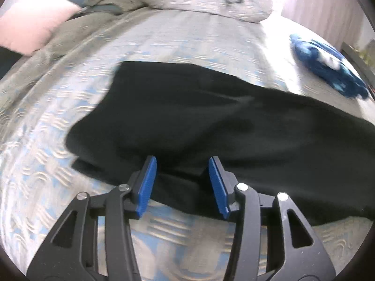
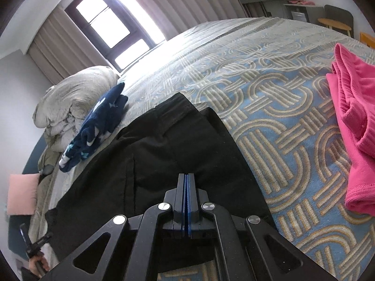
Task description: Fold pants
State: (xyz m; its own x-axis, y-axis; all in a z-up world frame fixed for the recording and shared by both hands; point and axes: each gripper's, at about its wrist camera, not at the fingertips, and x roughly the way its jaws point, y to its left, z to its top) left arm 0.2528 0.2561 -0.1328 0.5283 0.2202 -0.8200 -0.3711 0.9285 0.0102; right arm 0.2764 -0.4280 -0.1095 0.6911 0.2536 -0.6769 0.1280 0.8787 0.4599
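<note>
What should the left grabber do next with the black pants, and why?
Probably lower the left gripper a little and close its jaws on the near edge of the black pants. Its jaws stand open over that edge with nothing pinched, while the right gripper is already shut over the pants, which lie flat on the bedspread.

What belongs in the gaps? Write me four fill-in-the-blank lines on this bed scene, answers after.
1. The pants spread on the bedspread are ____ in colour.
2. The right claw is ____.
3. The left claw is ____, nothing between its pads.
4. The garment lying apart from the pants is ____.

Missing words: black; shut; open; pink
</note>
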